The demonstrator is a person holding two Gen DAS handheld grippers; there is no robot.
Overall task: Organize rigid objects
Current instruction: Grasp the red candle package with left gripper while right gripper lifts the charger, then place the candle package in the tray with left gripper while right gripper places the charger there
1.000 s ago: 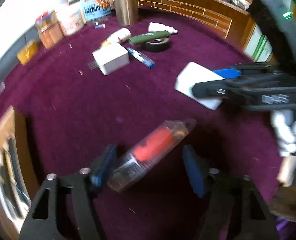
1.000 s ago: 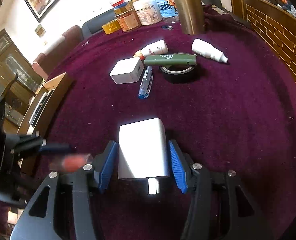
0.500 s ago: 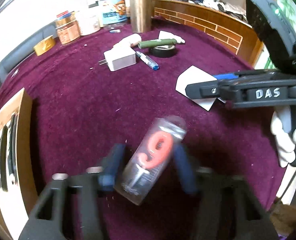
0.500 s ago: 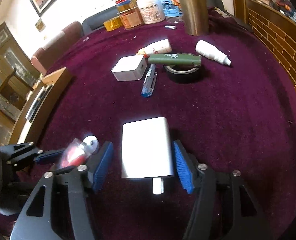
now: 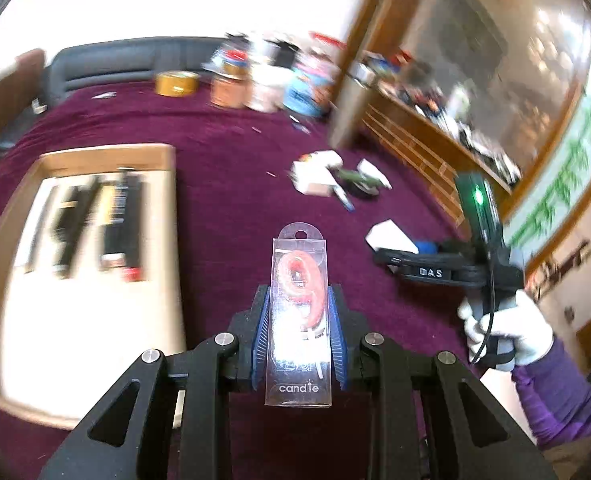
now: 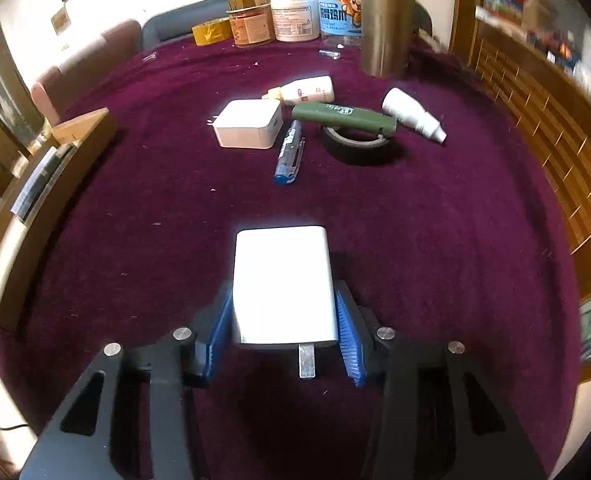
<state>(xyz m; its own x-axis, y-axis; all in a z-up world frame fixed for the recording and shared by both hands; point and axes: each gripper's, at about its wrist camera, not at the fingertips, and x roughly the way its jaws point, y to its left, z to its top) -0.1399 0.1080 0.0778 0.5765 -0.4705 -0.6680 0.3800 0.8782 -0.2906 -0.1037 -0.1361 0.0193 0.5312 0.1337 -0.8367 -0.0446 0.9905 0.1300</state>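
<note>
While the left gripper clamps a clear plastic candle pack holding a red number-nine candle between its blue pads, the pack's long axis runs straight out along the fingers, hang-hole end foremost. The open wooden tray, already holding several dark, blurred items, lies just left of and ahead of that gripper on the purple felt tabletop; this is probably where the pack goes, so the coming move looks like a short swing leftward over the tray's near wall. The right gripper sits over a white rectangular wall charger lying flat, prongs toward the camera; its jaws are closing, with both pads at the charger's long sides. From there the tray is well off to the left.
</note>
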